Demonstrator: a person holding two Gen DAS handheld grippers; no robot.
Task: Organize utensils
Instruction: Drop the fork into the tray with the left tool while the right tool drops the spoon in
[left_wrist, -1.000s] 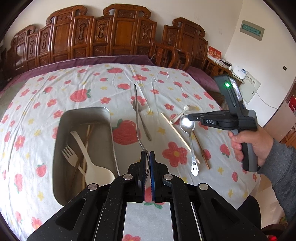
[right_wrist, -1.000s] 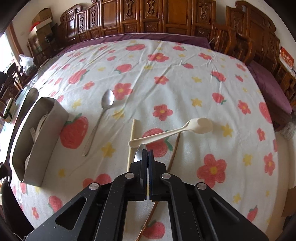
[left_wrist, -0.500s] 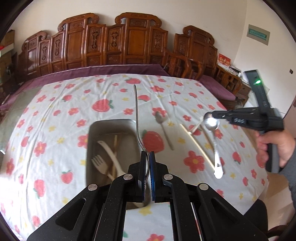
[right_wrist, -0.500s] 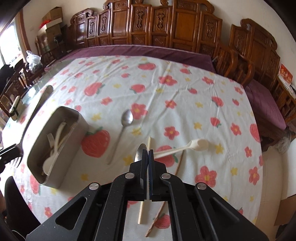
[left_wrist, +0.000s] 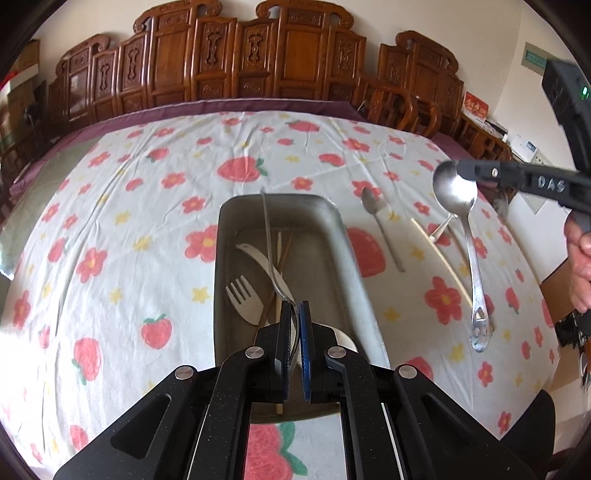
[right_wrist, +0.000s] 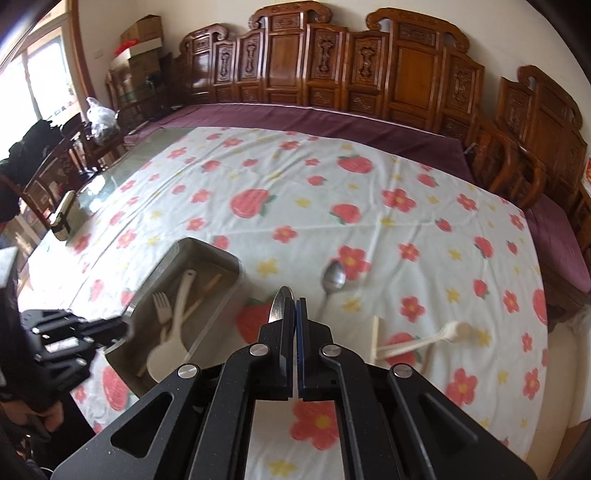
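the left gripper (left_wrist: 294, 314) is pinching a metal utensil (left_wrist: 271, 247) above the grey tray (left_wrist: 343, 236); the right gripper (right_wrist: 294, 314) is clamping a steel spoon (left_wrist: 461, 229) over the tablecloth (left_wrist: 147, 206).

Tray (left_wrist: 343, 236) sits mid-tabletop (left_wrist: 129, 206), fork (left_wrist: 242, 299) and chopsticks (left_wrist: 284, 249) inside; at its 3 o'clock a spoon (left_wrist: 380, 232) lies on the cloth, chairs (left_wrist: 258, 62) lined up at 12 o'clock.
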